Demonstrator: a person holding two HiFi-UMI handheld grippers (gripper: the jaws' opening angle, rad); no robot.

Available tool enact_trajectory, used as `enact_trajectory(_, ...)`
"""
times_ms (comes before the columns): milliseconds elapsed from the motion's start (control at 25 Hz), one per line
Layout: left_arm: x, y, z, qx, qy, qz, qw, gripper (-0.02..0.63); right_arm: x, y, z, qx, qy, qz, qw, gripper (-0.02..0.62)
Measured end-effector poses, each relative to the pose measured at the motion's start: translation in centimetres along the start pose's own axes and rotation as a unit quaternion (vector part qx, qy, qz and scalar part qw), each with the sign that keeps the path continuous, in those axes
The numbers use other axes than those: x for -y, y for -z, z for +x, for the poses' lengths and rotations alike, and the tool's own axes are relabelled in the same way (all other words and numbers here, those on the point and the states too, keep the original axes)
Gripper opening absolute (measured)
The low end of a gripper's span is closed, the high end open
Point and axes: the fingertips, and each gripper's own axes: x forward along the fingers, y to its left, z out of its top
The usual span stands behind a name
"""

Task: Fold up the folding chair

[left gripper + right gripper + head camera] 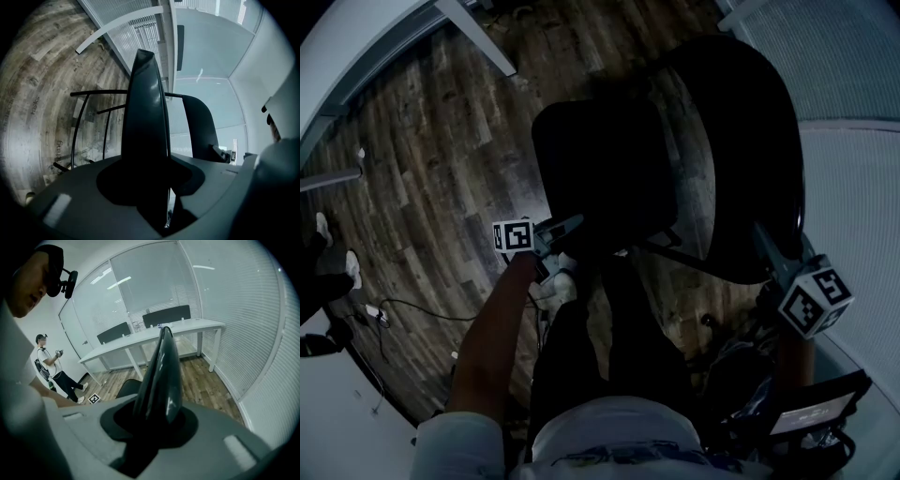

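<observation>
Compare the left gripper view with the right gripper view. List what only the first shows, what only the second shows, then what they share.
Only the left gripper view shows the folding chair's black frame tubes, to the left of the seat.

Only the right gripper view shows a second person standing by the glass wall, and two more dark chairs behind a long white table.

Both show the seat and the backrest. Each is held edge-on up close in one view and seen farther off in the other. Both also show the wood floor and the window blinds.
</observation>
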Motion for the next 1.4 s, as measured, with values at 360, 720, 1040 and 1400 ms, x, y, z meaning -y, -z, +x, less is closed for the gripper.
enact_trajectory(360, 3.0, 0.8, 1.5, -0.004, -0.013, 0.007, 0.9999, 0.15, -0.8, 0.1, -0.9, 0.008, 0.002, 0.001, 1.0, 0.086)
enact_trajectory(720, 6.3, 1.0, 2.7, -0.008, -0.026, 0.007, 0.9996, 0.138, -3.1, -1.2, -1.4, 0.011, 0.014, -0.007, 1.0, 0.086)
enact_trajectory(1040, 8.6, 1.3, 4.2, -0.012, -0.04, 0.009, 0.9991, 0.129, -4.4, -1.6, -1.8, 0.007, 0.025, -0.015, 1.0, 0.086)
enact_trajectory(1400, 9.9, 1.7, 5.6, -0.005, -0.08, 0.009, 0.9967, 0.129, -5.9, -1.7, -1.8, 0.009, 0.025, -0.018, 0.999, 0.086)
